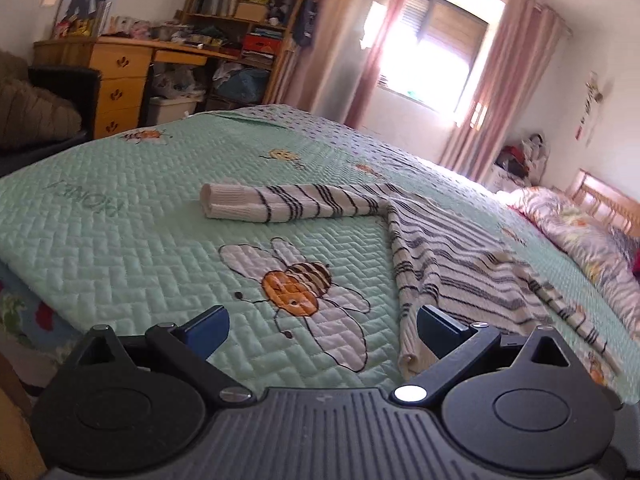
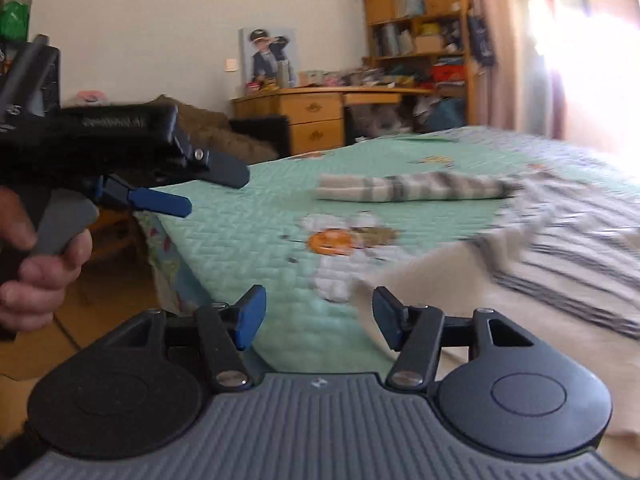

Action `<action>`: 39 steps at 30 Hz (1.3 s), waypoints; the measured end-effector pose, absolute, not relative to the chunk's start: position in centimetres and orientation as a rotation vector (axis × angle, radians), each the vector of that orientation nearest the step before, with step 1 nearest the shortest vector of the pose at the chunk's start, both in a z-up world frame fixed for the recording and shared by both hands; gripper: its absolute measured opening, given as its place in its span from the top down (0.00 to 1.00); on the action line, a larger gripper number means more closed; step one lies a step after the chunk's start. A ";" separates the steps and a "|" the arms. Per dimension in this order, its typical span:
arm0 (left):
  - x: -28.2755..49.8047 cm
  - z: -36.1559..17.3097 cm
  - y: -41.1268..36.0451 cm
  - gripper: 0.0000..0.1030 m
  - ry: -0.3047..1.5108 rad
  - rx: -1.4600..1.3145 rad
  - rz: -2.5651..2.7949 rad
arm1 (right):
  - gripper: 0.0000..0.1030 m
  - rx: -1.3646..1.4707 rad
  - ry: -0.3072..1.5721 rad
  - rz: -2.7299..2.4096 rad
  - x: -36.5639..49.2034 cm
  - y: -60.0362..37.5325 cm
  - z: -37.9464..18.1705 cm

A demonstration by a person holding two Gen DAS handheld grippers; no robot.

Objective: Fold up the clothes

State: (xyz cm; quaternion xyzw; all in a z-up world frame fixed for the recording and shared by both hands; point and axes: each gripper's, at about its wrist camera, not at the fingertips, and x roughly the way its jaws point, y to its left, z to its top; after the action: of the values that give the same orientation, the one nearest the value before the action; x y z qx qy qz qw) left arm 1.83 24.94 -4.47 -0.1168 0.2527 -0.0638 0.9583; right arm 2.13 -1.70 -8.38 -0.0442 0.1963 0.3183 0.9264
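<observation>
The left gripper (image 1: pixel 322 330) is held with its blue fingers (image 1: pixel 208 330) spread apart and empty, low over the green quilt (image 1: pixel 120 240). The right gripper (image 2: pixel 318 318) is likewise spread and empty. The striped sweater (image 1: pixel 460 264) is laid flat on the quilt, one sleeve (image 1: pixel 280 202) stretched sideways, its hem beside the left gripper's right finger. A hand (image 2: pixel 36 276) is seen gripping the left gripper's handle.

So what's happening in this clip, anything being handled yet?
A person is about to fold a striped sweater spread on a green quilted bedspread, one sleeve stretched out sideways. Both tools hover at the bed's near edge with jaws apart and nothing in them: the left hand-held gripper beside the sweater's hem, the right hand-held gripper just before it. The right wrist view is blurred.
</observation>
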 end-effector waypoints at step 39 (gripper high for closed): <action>5.3 -10.6 11.7 0.05 0.544 0.547 -0.225 | 0.35 -0.520 0.335 -0.043 -0.3 -12.9 -12.9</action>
State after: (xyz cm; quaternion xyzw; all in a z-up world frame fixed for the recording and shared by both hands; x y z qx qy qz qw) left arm 5.26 11.74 -10.64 0.2664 0.2649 -0.1096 0.9202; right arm -0.35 -12.95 -12.88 -0.2557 0.1648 -0.0212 0.9524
